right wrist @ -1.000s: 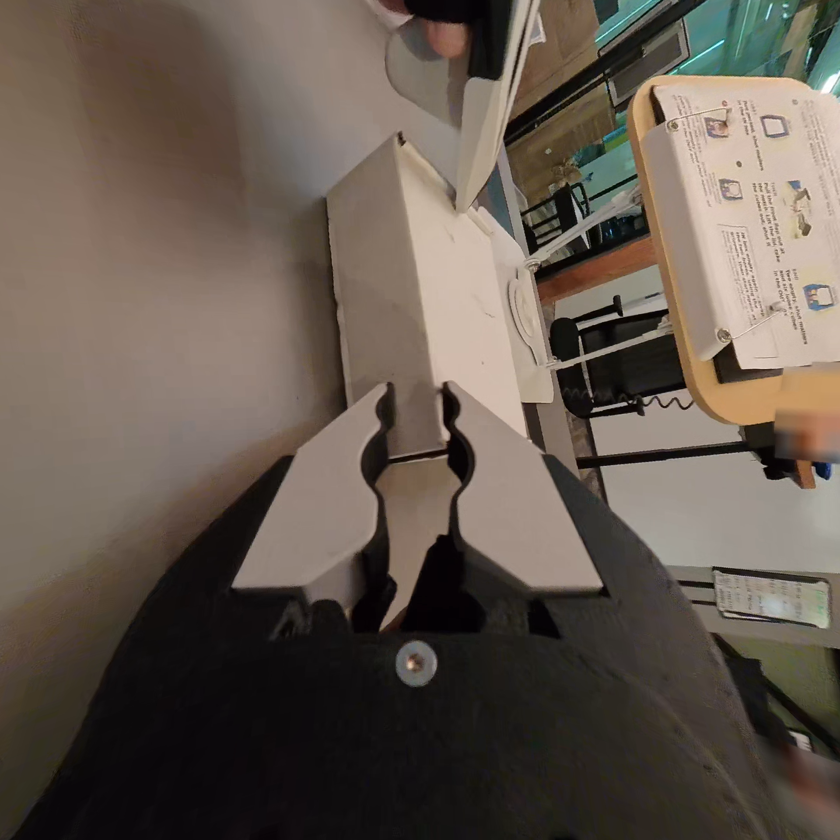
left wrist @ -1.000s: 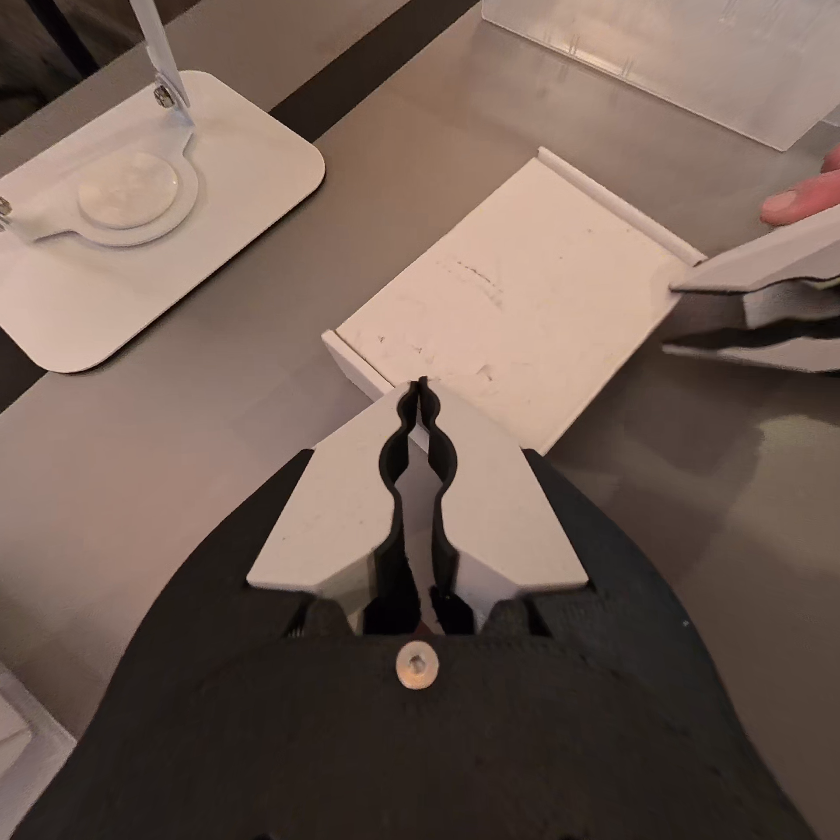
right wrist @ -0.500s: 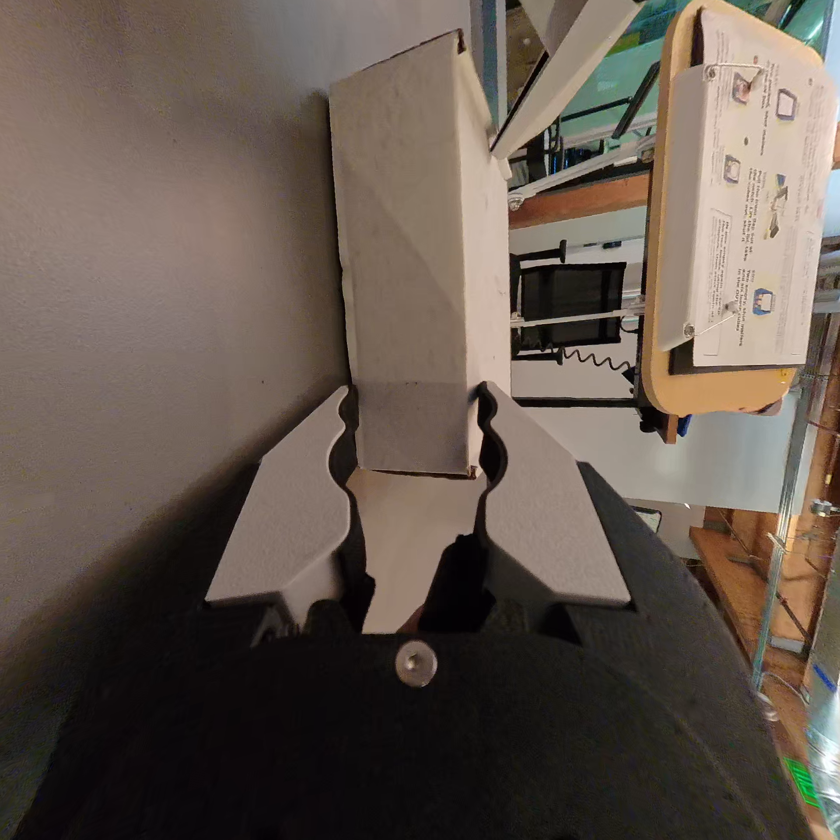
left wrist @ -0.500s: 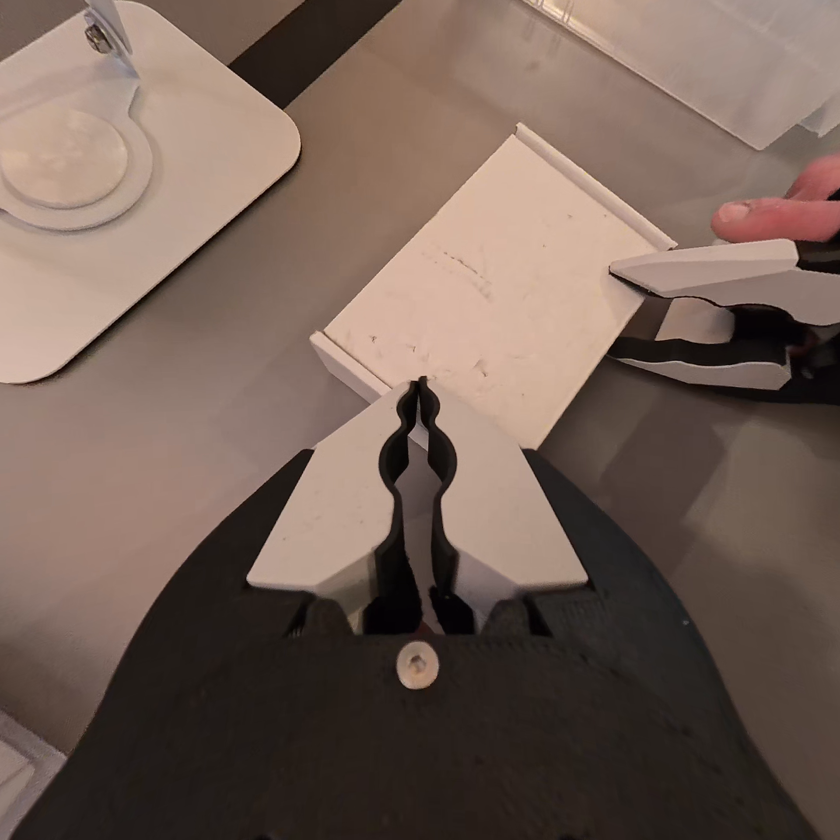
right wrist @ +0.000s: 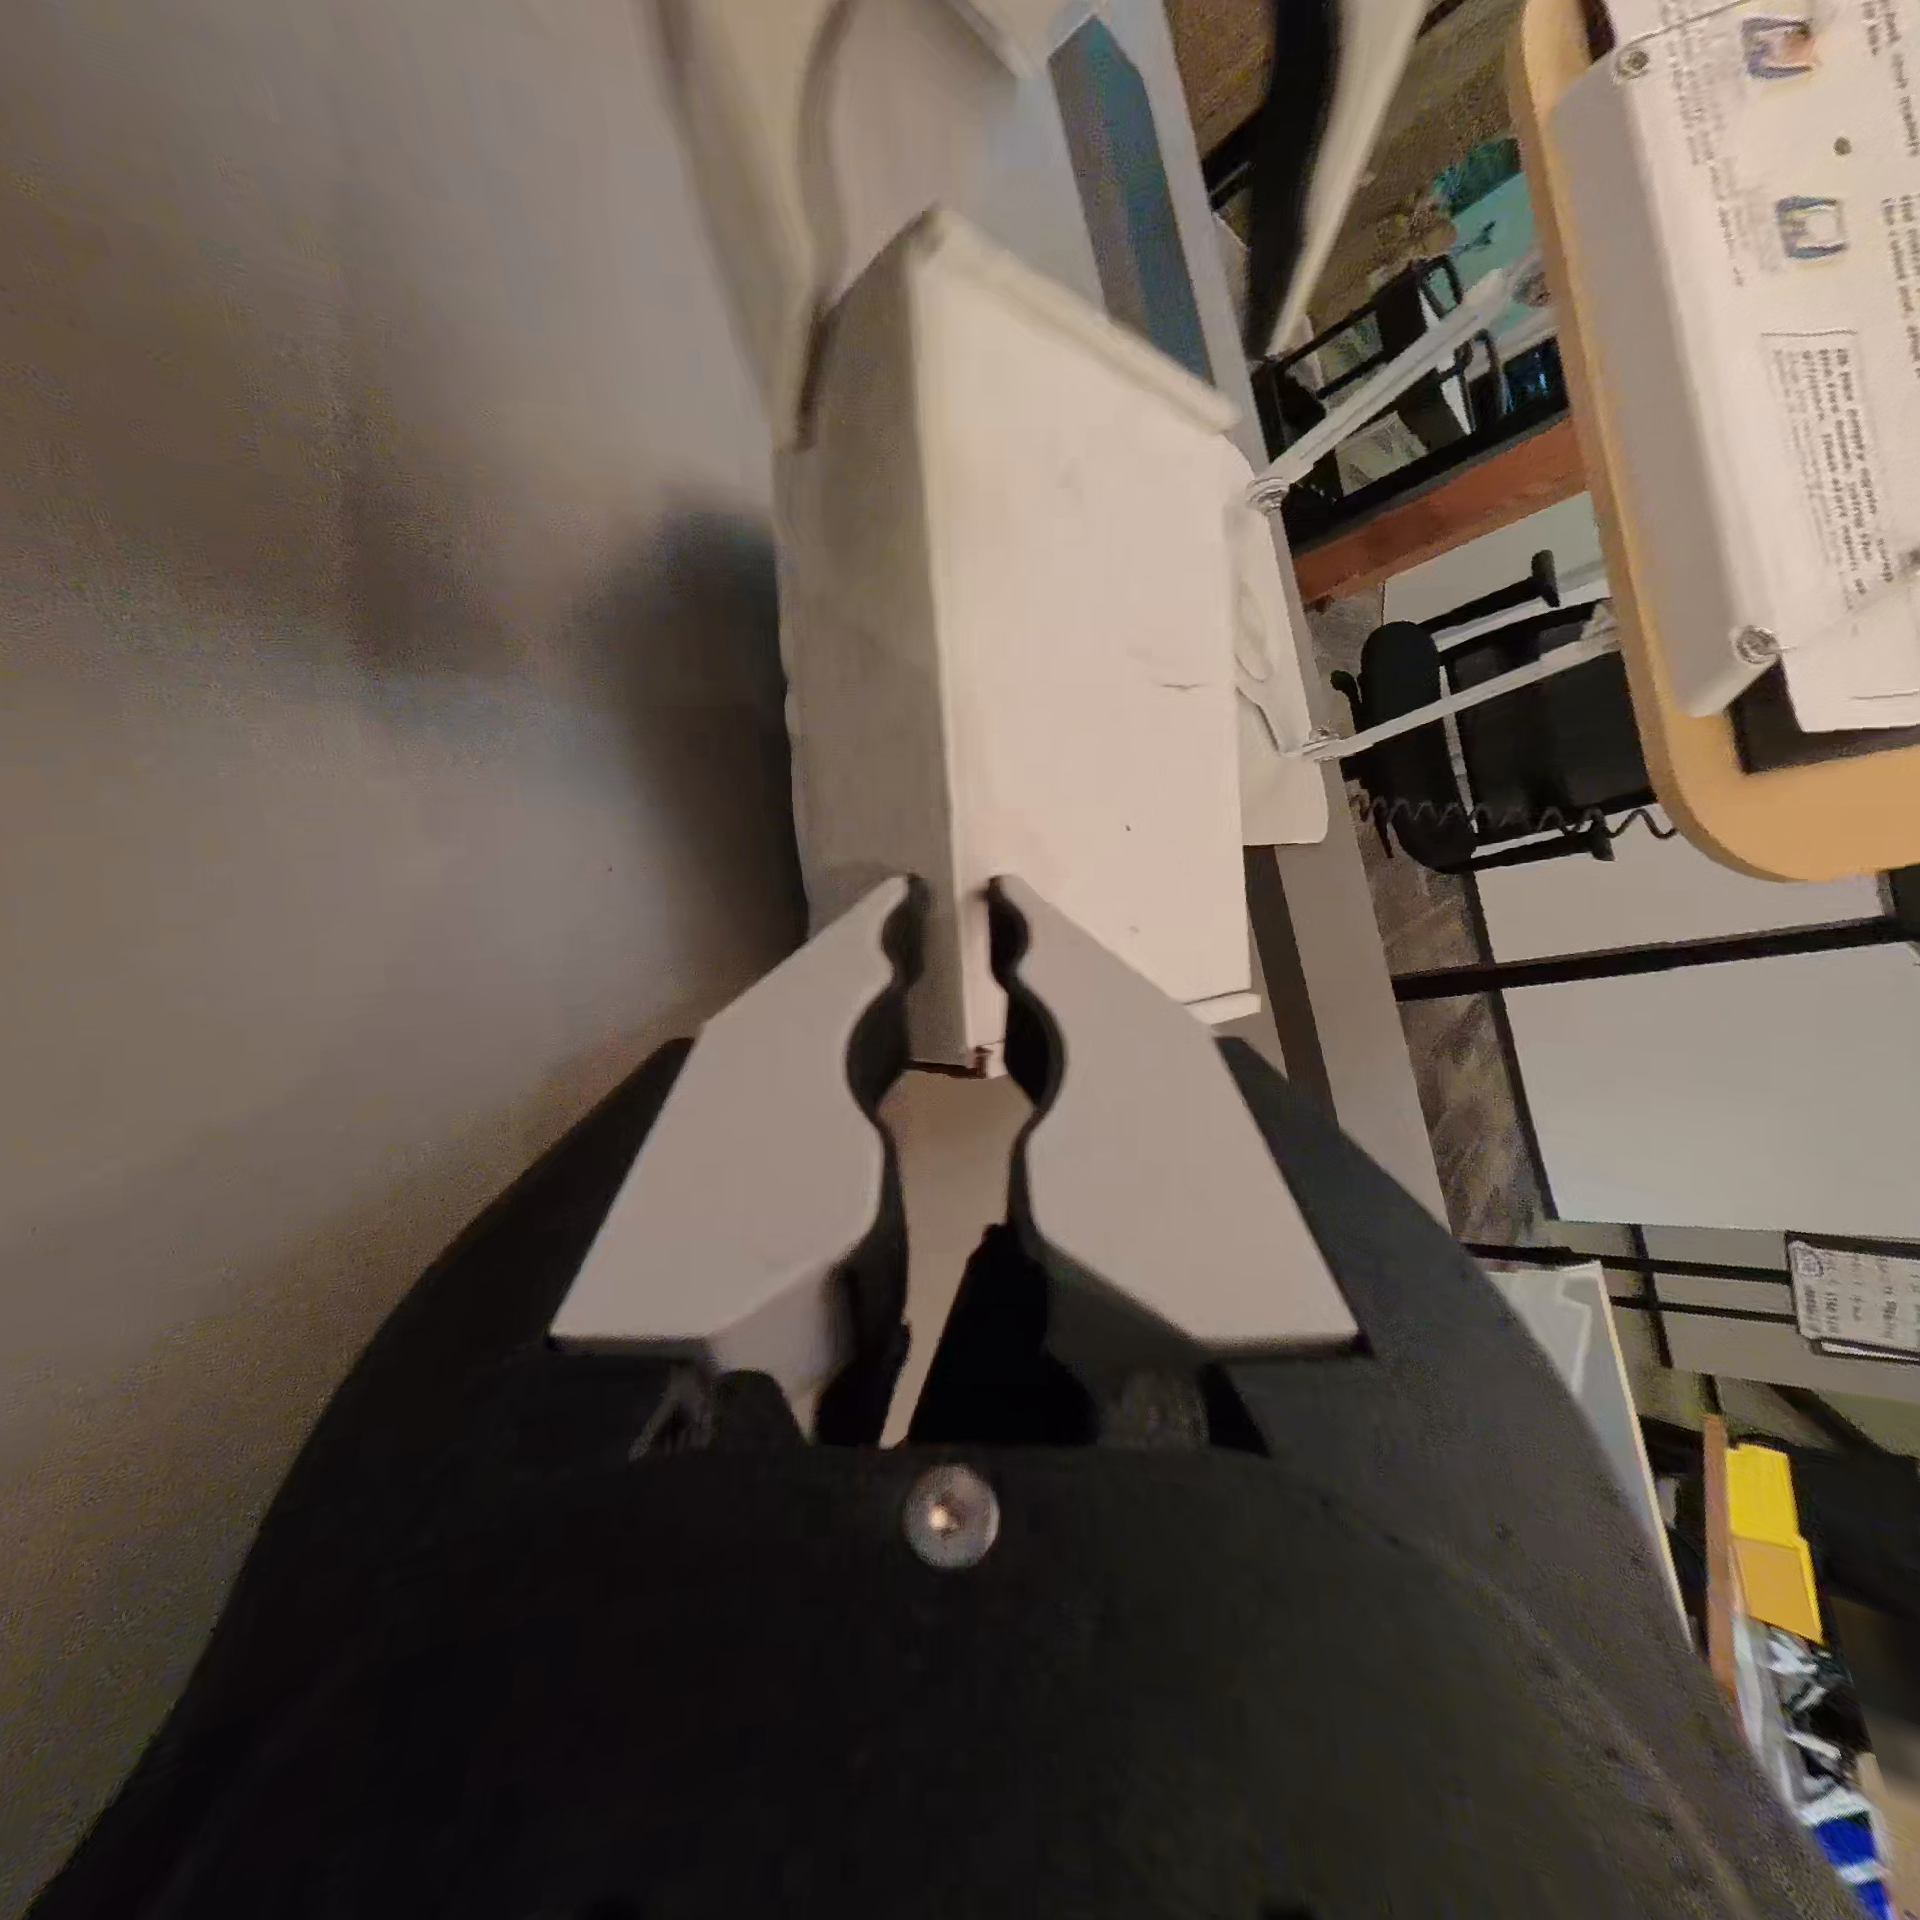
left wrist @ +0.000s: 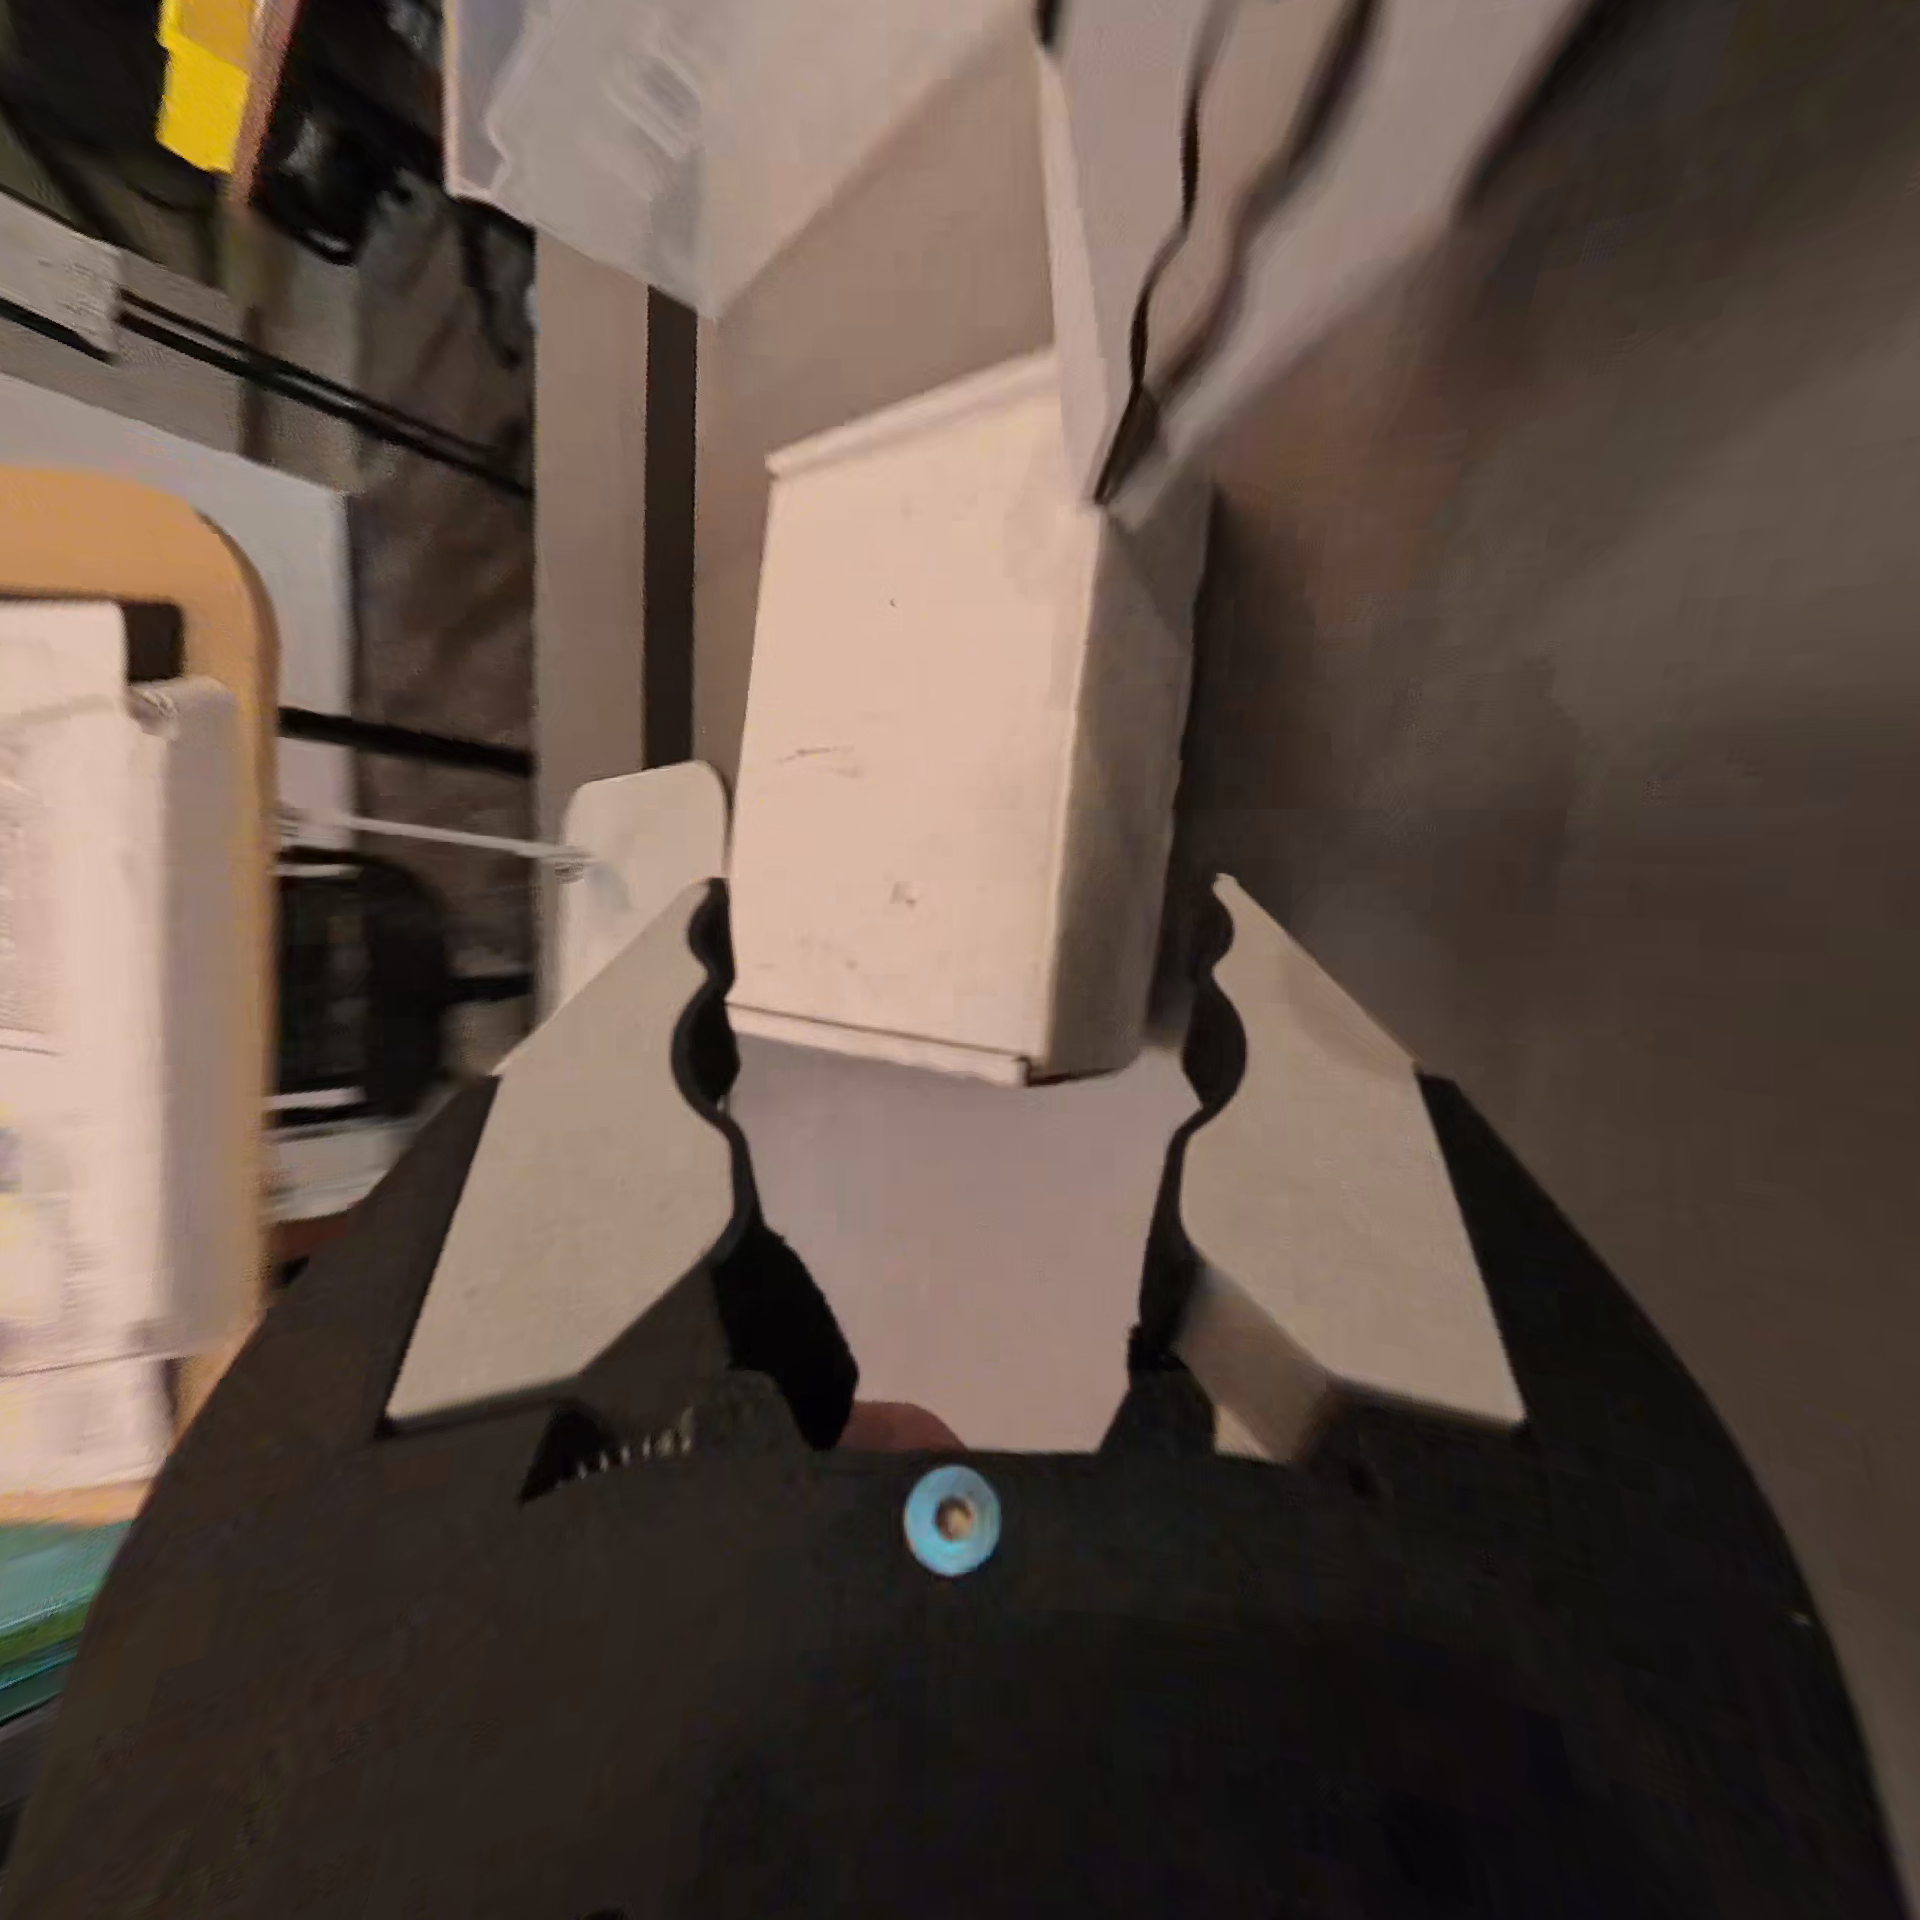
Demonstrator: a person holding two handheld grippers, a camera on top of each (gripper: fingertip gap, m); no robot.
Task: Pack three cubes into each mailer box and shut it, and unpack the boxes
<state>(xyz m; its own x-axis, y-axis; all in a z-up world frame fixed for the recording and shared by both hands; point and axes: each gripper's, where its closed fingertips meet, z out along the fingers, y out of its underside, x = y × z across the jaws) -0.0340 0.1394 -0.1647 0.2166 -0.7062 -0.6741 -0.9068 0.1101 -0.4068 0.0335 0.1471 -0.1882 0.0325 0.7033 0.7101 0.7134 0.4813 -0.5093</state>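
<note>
White mailer box (left wrist: pixel 940 748) between left claw (left wrist: pixel 961 914) tips

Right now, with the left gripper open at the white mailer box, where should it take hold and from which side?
Grip the near end of the mailer box, jaws across its thin depth, coming straight on from the open left gripper. That end already sits between the fingers, and the faces there are flat. The right gripper pinches the box's edge at the opposite end, so stay clear of that.

left tongs (left wrist: pixel 961 914) spread wide, right tongs (right wrist: pixel 948 896) narrow (both sideways)
</note>
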